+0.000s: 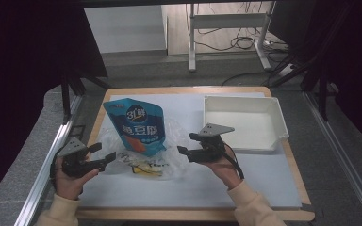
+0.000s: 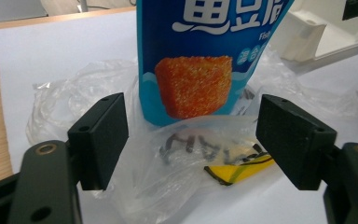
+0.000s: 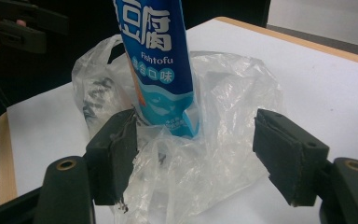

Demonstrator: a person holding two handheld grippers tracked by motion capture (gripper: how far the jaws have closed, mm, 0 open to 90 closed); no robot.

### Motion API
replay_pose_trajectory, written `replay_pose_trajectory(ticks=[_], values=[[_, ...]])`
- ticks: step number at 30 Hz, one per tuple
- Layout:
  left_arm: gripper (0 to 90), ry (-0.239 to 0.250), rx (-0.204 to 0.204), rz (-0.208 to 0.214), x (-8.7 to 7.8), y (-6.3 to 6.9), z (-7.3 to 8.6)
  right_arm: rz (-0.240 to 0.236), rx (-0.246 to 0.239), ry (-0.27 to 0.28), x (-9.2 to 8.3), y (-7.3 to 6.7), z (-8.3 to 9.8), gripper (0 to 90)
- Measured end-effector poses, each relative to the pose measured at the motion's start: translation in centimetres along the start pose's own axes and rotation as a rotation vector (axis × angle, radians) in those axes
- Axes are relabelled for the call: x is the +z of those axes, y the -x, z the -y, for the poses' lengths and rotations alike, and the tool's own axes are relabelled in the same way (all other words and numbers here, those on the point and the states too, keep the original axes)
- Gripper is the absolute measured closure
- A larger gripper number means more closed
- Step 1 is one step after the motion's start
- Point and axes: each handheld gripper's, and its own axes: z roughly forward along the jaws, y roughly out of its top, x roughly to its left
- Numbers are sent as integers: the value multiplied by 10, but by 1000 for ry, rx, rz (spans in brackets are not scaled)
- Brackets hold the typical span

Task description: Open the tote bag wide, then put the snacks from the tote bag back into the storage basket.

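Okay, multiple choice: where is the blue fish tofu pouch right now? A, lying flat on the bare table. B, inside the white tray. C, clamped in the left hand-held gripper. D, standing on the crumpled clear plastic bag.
D: the blue fish tofu pouch stands upright on the clear plastic bag, apart from the white tray.

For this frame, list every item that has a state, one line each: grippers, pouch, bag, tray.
left gripper: jaws open, nothing clamped.
right gripper: jaws open, bag film between them, not pinched.
blue fish tofu pouch: sealed as far as visible, standing upright on the bag.
clear plastic bag: crumpled and spread flat on the table, under and around the pouch.
white tray: upright, empty.
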Motion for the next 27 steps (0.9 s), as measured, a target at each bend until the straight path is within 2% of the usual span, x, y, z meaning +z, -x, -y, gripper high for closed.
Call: replay_pose_trajectory(ticks=[8, 13, 17, 24, 27], values=[[257, 0, 7, 16, 2, 1, -3, 18, -2, -5, -2, 0, -1, 298], [255, 4, 10, 11, -1, 2, -5, 46, -11, 16, -2, -2, -7, 286], [255, 11, 10, 19, -3, 3, -7, 41, -17, 22, -2, -3, -13, 307], [250, -24, 25, 26, 4, 5, -4, 38, -7, 51, 2, -8, -22, 327], [245, -30, 19, 27, 3, 4, -4, 31, -7, 55, 3, -11, -24, 335]])
